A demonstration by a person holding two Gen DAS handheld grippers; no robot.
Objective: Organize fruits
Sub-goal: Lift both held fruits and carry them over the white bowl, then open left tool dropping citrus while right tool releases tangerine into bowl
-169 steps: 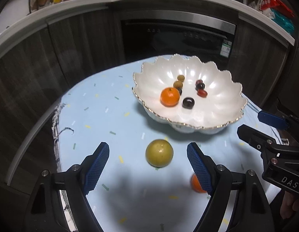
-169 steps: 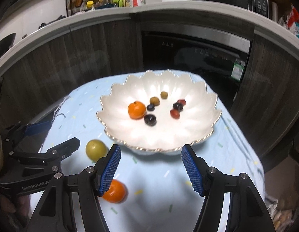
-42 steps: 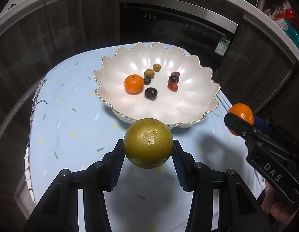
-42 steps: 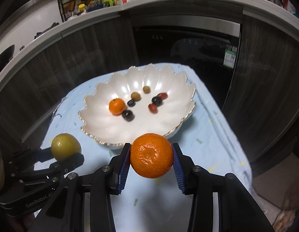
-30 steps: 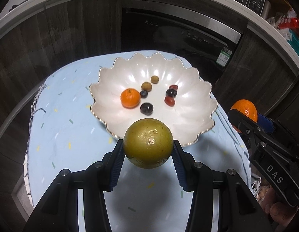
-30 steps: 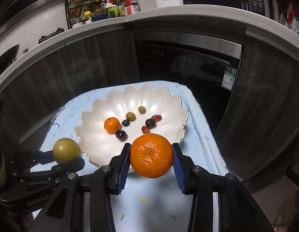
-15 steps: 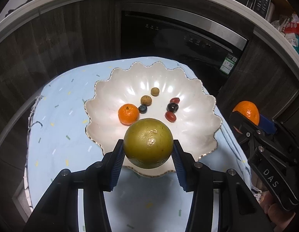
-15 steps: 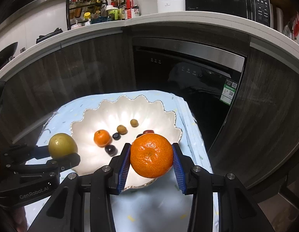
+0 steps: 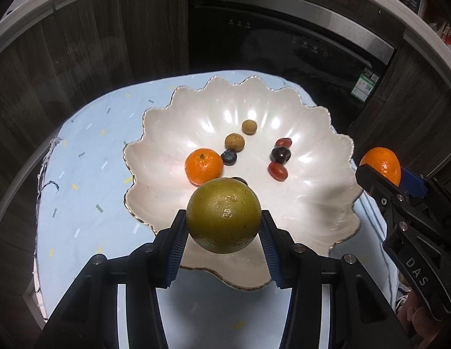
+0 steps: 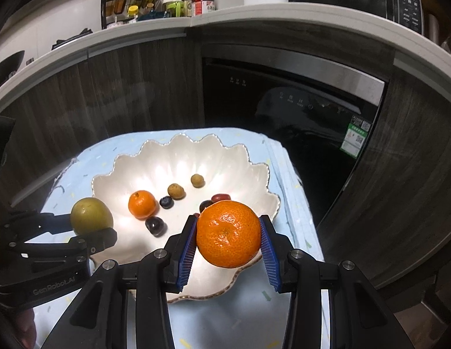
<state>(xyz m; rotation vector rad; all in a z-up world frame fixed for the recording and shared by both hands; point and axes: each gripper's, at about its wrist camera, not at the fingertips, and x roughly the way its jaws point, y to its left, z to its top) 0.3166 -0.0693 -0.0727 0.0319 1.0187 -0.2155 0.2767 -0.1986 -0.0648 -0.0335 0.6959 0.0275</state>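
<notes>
My left gripper [image 9: 223, 226] is shut on a yellow-green round fruit [image 9: 224, 215] and holds it above the near rim of the white scalloped bowl [image 9: 312, 203]. It also shows in the right wrist view [image 10: 91, 216]. My right gripper [image 10: 227, 242] is shut on an orange mandarin [image 10: 228, 238], held above the bowl's [image 10: 248, 174] right front rim. That mandarin shows at the right of the left wrist view [image 9: 381, 166]. In the bowl lie another mandarin [image 9: 204, 165] and several small fruits, brown, dark and red.
The bowl stands on a light blue speckled cloth [image 9: 88, 180] over a small table. Dark wood cabinets and a black built-in appliance [image 10: 283, 99] stand close behind. A worktop with a spice rack [image 10: 132, 3] and a microwave runs above.
Both grippers closed on their fruits, lifted them off the cloth and moved forward; both fruits now hang over the bowl's rim.
</notes>
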